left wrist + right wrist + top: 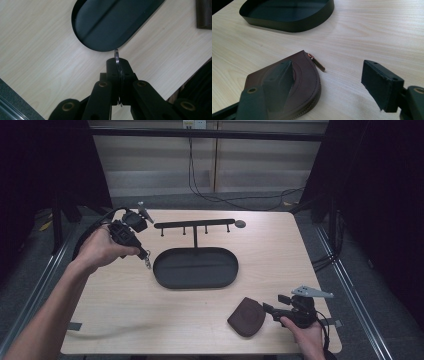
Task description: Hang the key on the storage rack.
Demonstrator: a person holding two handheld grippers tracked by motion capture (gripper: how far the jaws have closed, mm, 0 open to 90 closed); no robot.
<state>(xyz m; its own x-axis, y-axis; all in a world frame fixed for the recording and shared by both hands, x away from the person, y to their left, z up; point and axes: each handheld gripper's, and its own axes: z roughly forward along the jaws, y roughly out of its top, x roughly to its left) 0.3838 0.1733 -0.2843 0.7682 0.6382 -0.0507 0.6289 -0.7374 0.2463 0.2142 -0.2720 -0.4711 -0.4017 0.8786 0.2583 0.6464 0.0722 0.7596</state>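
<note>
My left gripper [144, 253] is held above the table's left part, just left of a black oval tray [172, 281]. Its jaws are shut on a metal key ring [116, 55], and a small key [148, 263] dangles below them. In the left gripper view the ring pokes out past the fingertips, with the tray's rim [100, 48] just beyond. A brown zipped pouch [246, 316] lies near the front edge. My right gripper [269, 310] rests beside its right side, jaws open. One fingertip [280, 80] overlaps the pouch [307, 75]; the other [380, 83] stands over bare wood.
A black bar with several hooks [195, 224] stands on a post at the tray's back edge. The pouch's copper zipper pull [319, 63] points toward the tray [294, 26]. Bare wood lies front left. Dark floor and metal rails flank the table.
</note>
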